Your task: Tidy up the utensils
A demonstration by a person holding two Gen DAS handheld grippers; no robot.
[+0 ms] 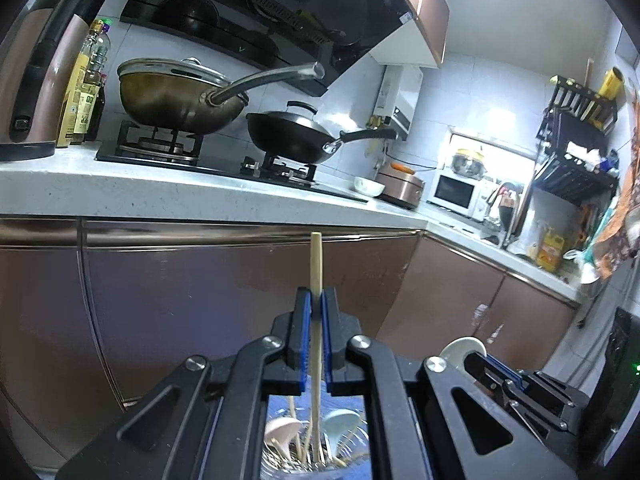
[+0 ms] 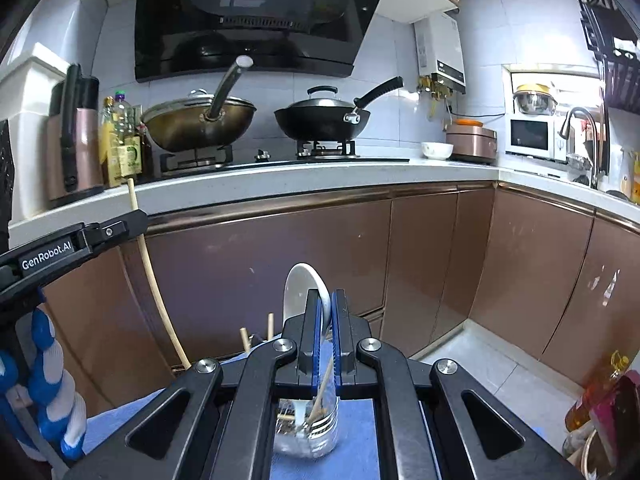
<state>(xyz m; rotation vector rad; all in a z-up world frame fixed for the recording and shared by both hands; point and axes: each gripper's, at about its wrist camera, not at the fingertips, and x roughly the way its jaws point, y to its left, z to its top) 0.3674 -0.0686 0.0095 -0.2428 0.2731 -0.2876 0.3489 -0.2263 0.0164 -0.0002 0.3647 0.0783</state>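
Nearest, a clear glass jar (image 2: pixel 306 432) stands on a blue cloth (image 2: pixel 360 420), holding pale spoons, forks and wooden chopsticks. Above it, the left gripper (image 1: pixel 316 300) is clamped tight on a single pale wooden chopstick (image 1: pixel 316 264), upright between its blue pads. The right gripper (image 2: pixel 327 304) is pinched closed on the handle of a white ceramic spoon (image 2: pixel 300 292), its bowl pointing up. A blue-and-white gloved hand (image 2: pixel 48 392) holds the left gripper. Beyond stand brown cabinet doors (image 2: pixel 280 264), then the white countertop (image 2: pixel 280 184) bearing a bronze lidded wok (image 2: pixel 192 124) and a black lidded wok (image 2: pixel 320 122).
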